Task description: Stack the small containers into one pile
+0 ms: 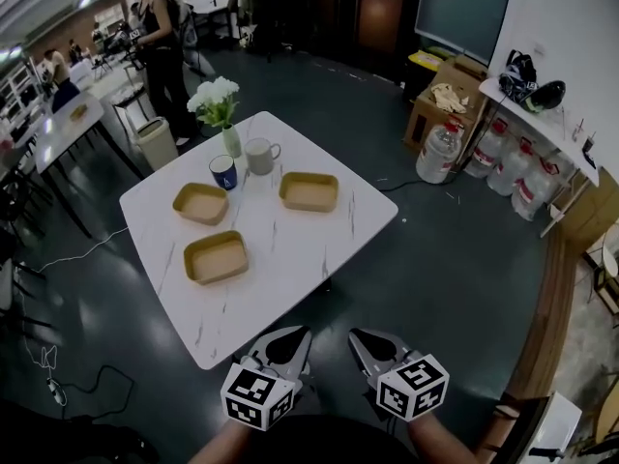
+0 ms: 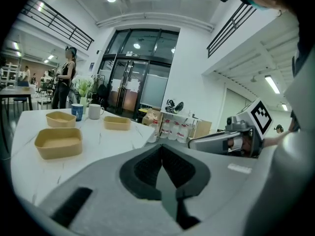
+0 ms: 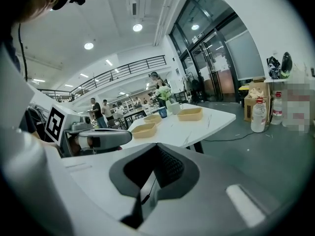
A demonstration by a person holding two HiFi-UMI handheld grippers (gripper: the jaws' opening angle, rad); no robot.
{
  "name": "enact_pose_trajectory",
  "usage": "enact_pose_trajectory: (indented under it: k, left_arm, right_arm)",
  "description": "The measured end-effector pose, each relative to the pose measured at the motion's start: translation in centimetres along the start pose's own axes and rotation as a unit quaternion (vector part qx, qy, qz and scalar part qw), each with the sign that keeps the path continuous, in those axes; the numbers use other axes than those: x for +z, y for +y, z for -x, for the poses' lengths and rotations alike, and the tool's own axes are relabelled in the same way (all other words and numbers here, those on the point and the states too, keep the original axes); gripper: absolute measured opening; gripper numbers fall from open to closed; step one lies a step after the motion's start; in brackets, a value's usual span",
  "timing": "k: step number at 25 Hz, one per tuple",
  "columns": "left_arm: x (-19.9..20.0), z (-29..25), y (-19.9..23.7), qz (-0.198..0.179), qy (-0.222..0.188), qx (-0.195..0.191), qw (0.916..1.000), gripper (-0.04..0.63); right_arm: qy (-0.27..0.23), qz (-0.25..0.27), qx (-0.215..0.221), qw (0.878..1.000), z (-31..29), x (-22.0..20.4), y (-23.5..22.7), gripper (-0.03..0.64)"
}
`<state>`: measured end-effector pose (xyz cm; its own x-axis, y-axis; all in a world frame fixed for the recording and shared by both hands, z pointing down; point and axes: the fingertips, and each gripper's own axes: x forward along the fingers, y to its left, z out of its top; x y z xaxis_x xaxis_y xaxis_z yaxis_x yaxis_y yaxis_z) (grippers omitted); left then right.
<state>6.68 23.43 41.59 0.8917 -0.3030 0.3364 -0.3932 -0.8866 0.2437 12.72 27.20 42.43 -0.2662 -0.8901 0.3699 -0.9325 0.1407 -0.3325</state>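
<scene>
Three small tan containers sit apart on the white table: one at the near left, one behind it, one at the right. My left gripper and right gripper hang side by side just off the table's near corner, both shut and holding nothing. In the left gripper view the shut gripper points past the near container and the far ones. The right gripper view shows its gripper shut, with the containers ahead.
A blue cup, a grey mug and a vase of white flowers stand at the table's far corner. Large water bottles and a cardboard box are on the floor at the right. A person stands beyond the table.
</scene>
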Motion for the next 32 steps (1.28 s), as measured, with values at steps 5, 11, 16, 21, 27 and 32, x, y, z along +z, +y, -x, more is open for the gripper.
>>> enact_pose_trajectory:
  k: [5,11,16,21,27,32]
  left_arm:
    - [1.8,-1.2,3.7,-0.012,0.005,0.008,0.9999,-0.002]
    - [3.2,-2.2,8.6,0.005,0.005,0.025,0.9997,0.014]
    - [3.9,-2.9,12.4,0.017,0.008,0.037,0.9992,0.015]
    - [4.7,-3.4,15.0,0.032,0.012,0.037,0.9987,0.018]
    - [5.4,-3.9,17.5,0.044,0.013,0.043,0.9980,0.018]
    - [5.1,-4.9,18.4,0.062,0.023,0.050,0.9966,0.025]
  right_arm:
    - [0.011,0.001,0.014,1.000,-4.0,2.3,-0.4,-0.002]
    - [0.022,0.012,0.025,0.999,-8.9,4.5,-0.8,-0.002]
    - [0.029,0.016,0.036,0.999,-12.8,6.2,-1.1,-0.002]
    - [0.052,0.025,0.038,0.998,-16.7,7.0,-1.8,-0.002]
    - [0.056,0.041,0.065,0.995,-20.0,8.5,-1.6,-0.002]
    - [0.065,0.050,0.057,0.995,-21.5,9.0,-3.1,-0.002]
